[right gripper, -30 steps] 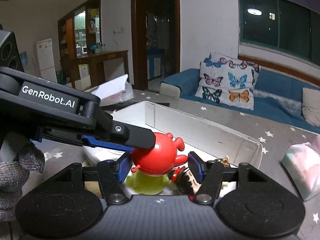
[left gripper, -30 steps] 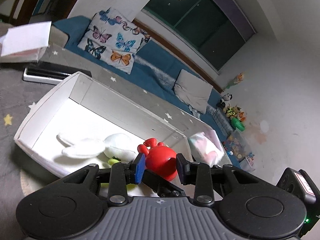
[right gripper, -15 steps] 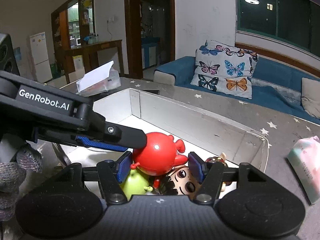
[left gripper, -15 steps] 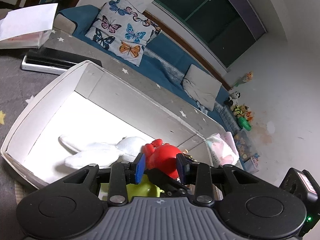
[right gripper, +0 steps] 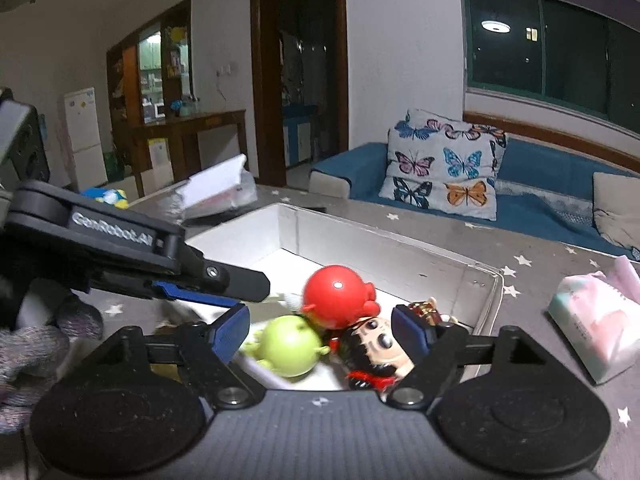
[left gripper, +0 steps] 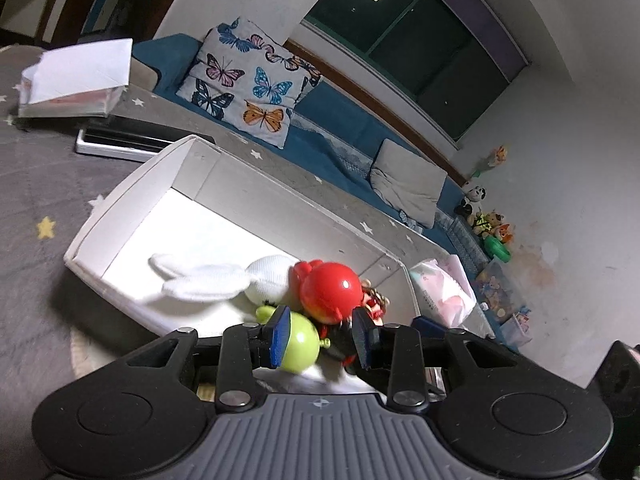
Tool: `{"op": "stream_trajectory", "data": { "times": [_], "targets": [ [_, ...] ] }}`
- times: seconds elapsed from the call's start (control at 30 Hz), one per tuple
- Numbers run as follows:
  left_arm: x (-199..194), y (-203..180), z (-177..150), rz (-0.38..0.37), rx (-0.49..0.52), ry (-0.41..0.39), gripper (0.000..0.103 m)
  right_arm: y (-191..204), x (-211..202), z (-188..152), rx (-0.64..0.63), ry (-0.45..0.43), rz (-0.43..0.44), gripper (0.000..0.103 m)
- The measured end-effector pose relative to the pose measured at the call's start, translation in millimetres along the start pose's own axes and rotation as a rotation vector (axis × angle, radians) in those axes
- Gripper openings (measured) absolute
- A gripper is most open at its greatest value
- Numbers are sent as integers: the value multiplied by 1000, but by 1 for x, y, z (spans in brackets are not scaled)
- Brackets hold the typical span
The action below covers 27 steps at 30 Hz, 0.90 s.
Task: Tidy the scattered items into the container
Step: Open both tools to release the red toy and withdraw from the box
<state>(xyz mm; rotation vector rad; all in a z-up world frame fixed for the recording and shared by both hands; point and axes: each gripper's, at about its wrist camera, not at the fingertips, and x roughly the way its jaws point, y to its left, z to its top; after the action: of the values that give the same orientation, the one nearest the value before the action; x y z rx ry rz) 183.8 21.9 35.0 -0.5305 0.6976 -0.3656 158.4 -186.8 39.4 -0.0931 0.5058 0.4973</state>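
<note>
"GenRobot.AI" on left gripper (right gripper: 224, 300); both grippers' fingers apart, empty, over toy box (left gripper: 120, 216).

Left wrist view sits close over the near rim of the white box (left gripper: 124, 216), tilted hard, looking across it toward the far sofa and the butterfly cushion (left gripper: 252, 80). Right wrist view is just as near, level, facing the same sofa from further right, with the left gripper (right gripper: 224, 280) crossing its left side. Both share the box (right gripper: 400, 248), the red toy (left gripper: 330, 292) (right gripper: 336, 296) and the cushion (right gripper: 444, 164).
</note>
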Motion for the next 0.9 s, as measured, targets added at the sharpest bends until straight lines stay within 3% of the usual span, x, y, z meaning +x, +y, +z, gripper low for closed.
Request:
{"op": "stream_trajectory", "data": {
  "times": [0.57, 0.9],
  "targets": [
    [-75, -11, -75, 52, 2, -22, 36, 48, -72, -66, 41, -2, 54, 85],
    [-105, -11, -103, 93, -10, -39, 36, 65, -94, -85, 53, -12, 79, 85]
  ]
}}
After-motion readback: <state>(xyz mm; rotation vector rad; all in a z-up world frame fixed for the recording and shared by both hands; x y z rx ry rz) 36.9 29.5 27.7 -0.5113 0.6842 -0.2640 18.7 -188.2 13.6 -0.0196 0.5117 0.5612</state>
